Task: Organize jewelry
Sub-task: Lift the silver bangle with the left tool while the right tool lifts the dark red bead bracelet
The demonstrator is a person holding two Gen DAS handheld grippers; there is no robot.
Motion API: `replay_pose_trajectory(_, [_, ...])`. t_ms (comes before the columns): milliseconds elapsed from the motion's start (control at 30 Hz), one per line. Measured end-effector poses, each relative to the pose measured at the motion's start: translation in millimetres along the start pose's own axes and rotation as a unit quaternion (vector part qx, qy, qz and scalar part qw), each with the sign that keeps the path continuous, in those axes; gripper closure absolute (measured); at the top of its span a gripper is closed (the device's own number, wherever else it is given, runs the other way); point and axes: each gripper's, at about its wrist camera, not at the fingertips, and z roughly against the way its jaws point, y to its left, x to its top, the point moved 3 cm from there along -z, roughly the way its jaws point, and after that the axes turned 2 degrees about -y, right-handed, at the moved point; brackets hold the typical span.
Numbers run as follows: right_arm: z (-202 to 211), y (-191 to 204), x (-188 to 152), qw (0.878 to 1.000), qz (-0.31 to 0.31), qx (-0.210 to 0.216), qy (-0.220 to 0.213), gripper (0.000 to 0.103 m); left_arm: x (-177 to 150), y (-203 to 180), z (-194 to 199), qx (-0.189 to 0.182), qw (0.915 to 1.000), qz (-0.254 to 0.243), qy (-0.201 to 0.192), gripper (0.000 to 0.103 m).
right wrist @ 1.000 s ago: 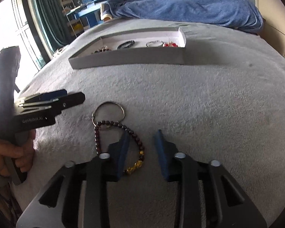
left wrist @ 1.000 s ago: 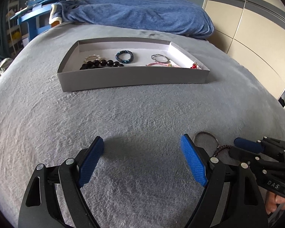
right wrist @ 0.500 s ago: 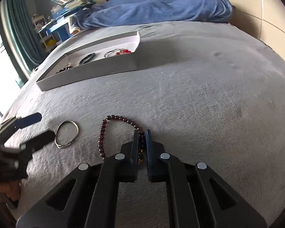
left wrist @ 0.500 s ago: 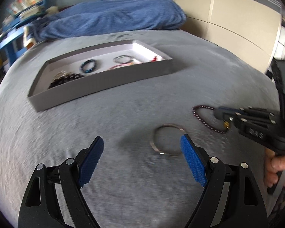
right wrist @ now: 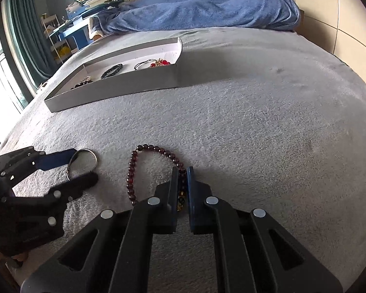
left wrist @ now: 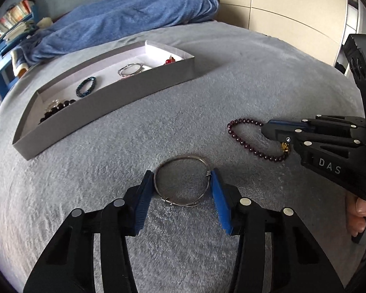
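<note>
Both pieces lie on the bed, at 5 o'clock from the tray [left wrist: 144, 90]. The bangle [left wrist: 183, 180] sits between the pads of the left tongs [left wrist: 180, 183], which are closing; contact on both sides looks made or imminent. The right tongs [right wrist: 182, 183] are pressed together, pinching the bead bracelet [right wrist: 134, 168] near its gold charm. Best practice, as judged: closure is completed squarely across the bangle before lifting, and both pieces are raised clear of the plush, then carried toward 11 o'clock over the tray wall.

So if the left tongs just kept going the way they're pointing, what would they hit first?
The silver wire bangle already between the closing left tongs, then the grey blanket beneath it.
</note>
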Motion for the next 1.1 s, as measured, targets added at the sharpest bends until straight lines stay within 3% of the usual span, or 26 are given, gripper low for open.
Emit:
replay_pose_trajectory(300, [0,0,0,1.000,-0.002,0.002,0.001,0.096,-3,17,4,-0.004,0.9990,0.045,-0.001,0.052])
replay_pose_trajectory(567, [-2,3,-1,1.000,0.001,-0.001,0.006,0.095,-4,17,-1,0.014,0.9989,0.042,0.012,0.036])
replay_pose_trajectory(767, [-2,3,-2,1.000,0.004,-0.004,0.006,0.094,-5,17,-1,0.020,0.9987,0.043,0.017,0.031])
replay_pose_trajectory(933, [-2,3,-2,1.000,0.005,-0.005,0.006,0.094,-5,18,-2,0.018,0.9988,0.043,0.017,0.031])
replay_pose_trajectory(1100, [-2,4,-1,1.000,0.008,-0.006,0.005,0.094,-5,19,0,0.016,0.9988,0.046,0.009,0.044])
